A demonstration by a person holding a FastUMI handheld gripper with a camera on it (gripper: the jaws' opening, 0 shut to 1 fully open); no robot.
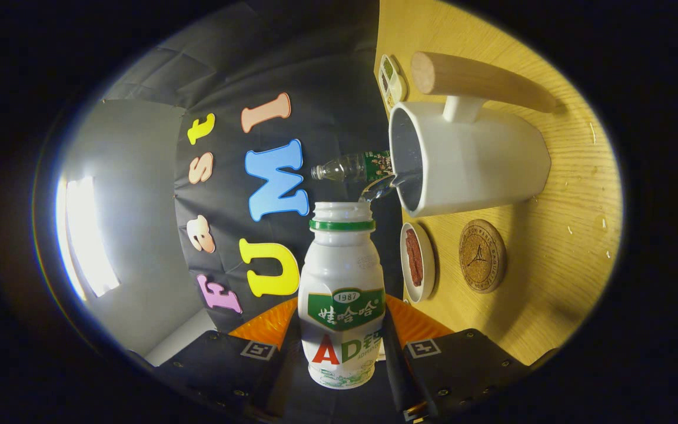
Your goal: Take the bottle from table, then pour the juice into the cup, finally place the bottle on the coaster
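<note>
while the whole view is rolled over sideways so the tabletop point(557, 294) stands up like a wall on the right, the fingers point(342, 347) are clamped on the white bottle point(341, 294), one pressing each side of its lower half. the bottle has a green ring round the neck, a green label, and its mouth is open with no cap on, pointing away from the fingers toward the cup point(468, 159). the cup is a white mug with a wooden handle, and its open mouth faces the bottle's mouth, just beyond and to the right of it. there's a clear stream of liquid point(381, 187) running between the bottle's mouth and the cup's rim. a round cork coaster point(482, 255) lies flat on the tabletop near the cup, nothing on it. next to the coaster is a small white dish point(418, 262) with something reddish-brown in it. a clear plastic bottle point(354, 167) sits beyond the cup's rim, and a little sectioned tray point(392, 79) is farther off.
</note>
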